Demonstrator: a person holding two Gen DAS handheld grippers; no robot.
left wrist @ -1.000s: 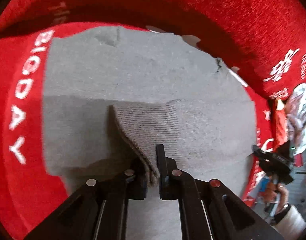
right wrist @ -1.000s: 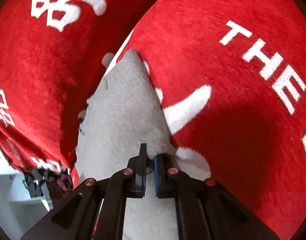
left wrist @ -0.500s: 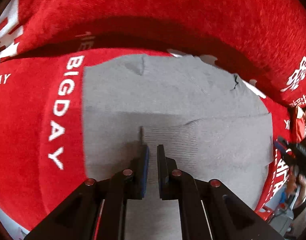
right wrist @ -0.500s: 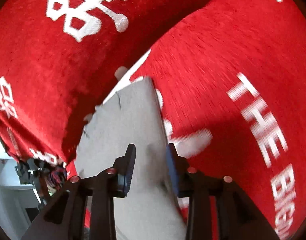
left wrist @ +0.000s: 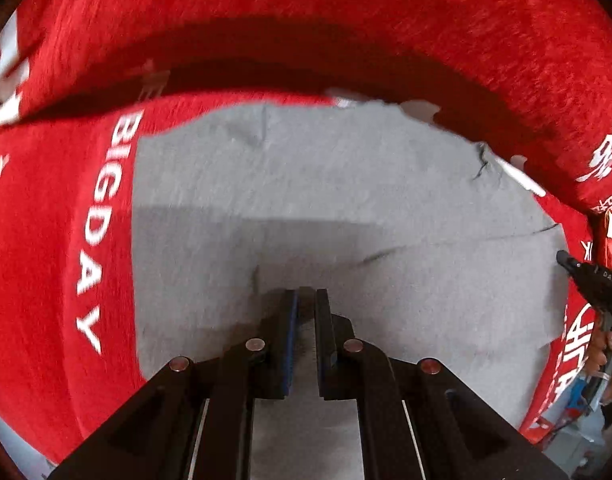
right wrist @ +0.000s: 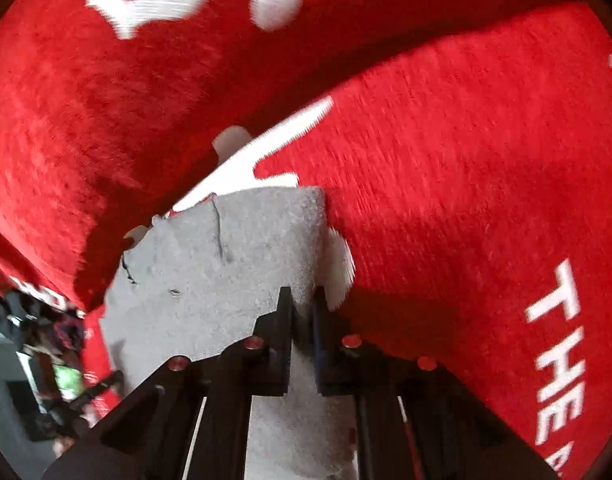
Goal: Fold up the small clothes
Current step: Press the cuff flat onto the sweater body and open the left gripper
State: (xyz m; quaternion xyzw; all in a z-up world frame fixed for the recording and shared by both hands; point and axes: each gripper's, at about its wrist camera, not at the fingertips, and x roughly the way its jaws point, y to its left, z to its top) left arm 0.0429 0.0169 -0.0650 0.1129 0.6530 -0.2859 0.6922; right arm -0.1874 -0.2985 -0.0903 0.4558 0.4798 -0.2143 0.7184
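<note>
On the red cover (left wrist: 57, 240), grey garment (left wrist: 346, 184) lies folded; left gripper (left wrist: 304, 300) together, empty; right gripper (right wrist: 301, 300) closing on the garment's right edge; lift evenly, align edges.

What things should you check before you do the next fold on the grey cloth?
1. Left gripper shut on the grey cloth: ok, a fold of cloth sits between its closed pads.
2. Right gripper gripping the cloth's edge: cannot tell; its jaws are closing with cloth between them, but blur hides whether the pads press on it.
3. Cloth lying flat on the red cover: mostly ok, with small creases near the far edge.
4. Right-hand edge straight: ok in the right wrist view.
5. Both grippers at the same side of the cloth: cannot tell.
</note>
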